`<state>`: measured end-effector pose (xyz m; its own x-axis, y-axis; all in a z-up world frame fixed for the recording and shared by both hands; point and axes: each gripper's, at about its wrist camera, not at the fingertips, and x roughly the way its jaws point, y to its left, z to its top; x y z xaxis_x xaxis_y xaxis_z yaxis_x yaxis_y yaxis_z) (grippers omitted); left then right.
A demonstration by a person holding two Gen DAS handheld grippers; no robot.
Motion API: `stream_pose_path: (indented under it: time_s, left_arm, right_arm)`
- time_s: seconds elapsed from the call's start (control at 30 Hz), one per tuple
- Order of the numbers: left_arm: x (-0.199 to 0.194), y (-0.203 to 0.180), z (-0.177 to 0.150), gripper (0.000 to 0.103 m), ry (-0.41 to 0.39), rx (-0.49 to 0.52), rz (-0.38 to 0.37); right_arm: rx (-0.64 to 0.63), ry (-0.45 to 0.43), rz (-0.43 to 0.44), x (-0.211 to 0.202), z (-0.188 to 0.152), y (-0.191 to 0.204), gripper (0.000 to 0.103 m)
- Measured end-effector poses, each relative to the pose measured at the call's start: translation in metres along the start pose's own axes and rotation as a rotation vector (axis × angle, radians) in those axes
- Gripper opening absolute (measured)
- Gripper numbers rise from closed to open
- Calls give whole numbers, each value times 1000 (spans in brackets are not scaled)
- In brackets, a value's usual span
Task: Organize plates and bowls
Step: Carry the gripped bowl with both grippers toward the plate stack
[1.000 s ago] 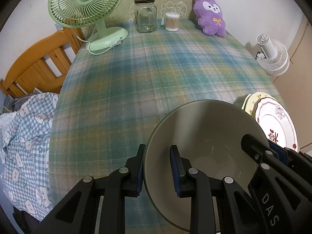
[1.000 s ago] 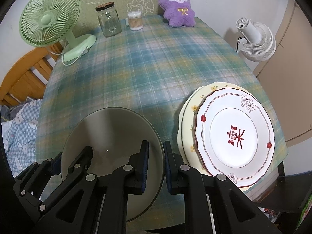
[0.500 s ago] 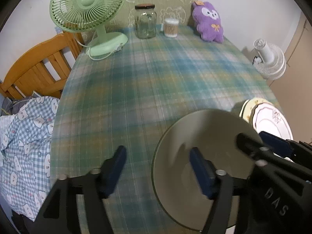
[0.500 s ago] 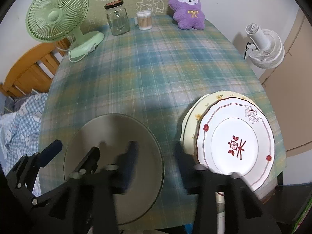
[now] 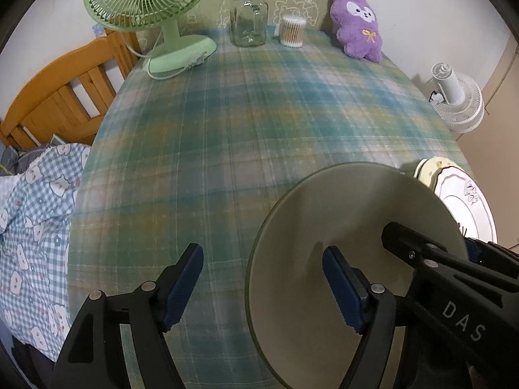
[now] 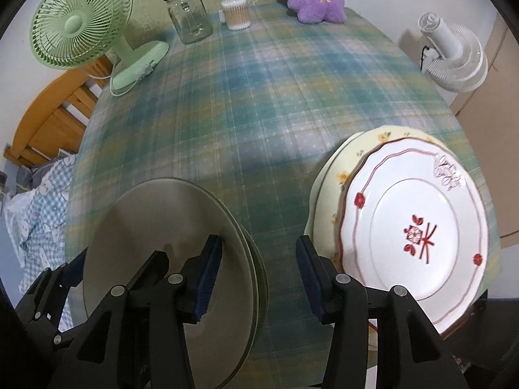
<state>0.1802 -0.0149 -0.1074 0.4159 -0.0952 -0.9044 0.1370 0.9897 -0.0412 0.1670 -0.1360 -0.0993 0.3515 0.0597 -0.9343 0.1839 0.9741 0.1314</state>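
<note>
On counter [image 6: 259, 97] we counted two stacked plates [image 6: 418, 227], one grey bowl [image 6: 162, 243]; left tool [image 5: 262, 278], right tool [image 6: 259, 272] both spread apart.

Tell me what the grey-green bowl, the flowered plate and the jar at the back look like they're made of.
Grey-green bowl: probably glazed ceramic, smooth with a soft, even sheen.
Flowered plate: likely porcelain or glossy ceramic, bright white with a red printed pattern.
Jar: clear glass, see-through; its dark lid's material is unclear.
</note>
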Motion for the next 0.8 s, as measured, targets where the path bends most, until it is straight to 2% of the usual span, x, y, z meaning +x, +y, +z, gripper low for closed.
stream_pose_path:
  time_s: [0.2,0.37,0.47,0.57,0.8]
  left_arm:
    - [4,4,-2,70,20,-37,-12]
    - [3,1,-3,64,17,-29,-23]
    - [2,-3,-5,54,11,-25,-36]
    - [1,-7,-5,42,2,-7,-60]
    - [1,-5,-5,40,6,-12,-72]
  right_arm:
    - [-9,19,27,8,2,3,50]
    - [-2,40,52,10,0,3,40]
    - [0,45,69,11,-2,4,36]
    - [-7,38,66,12,-1,5,36]
    - [4,35,51,10,-3,8,36]
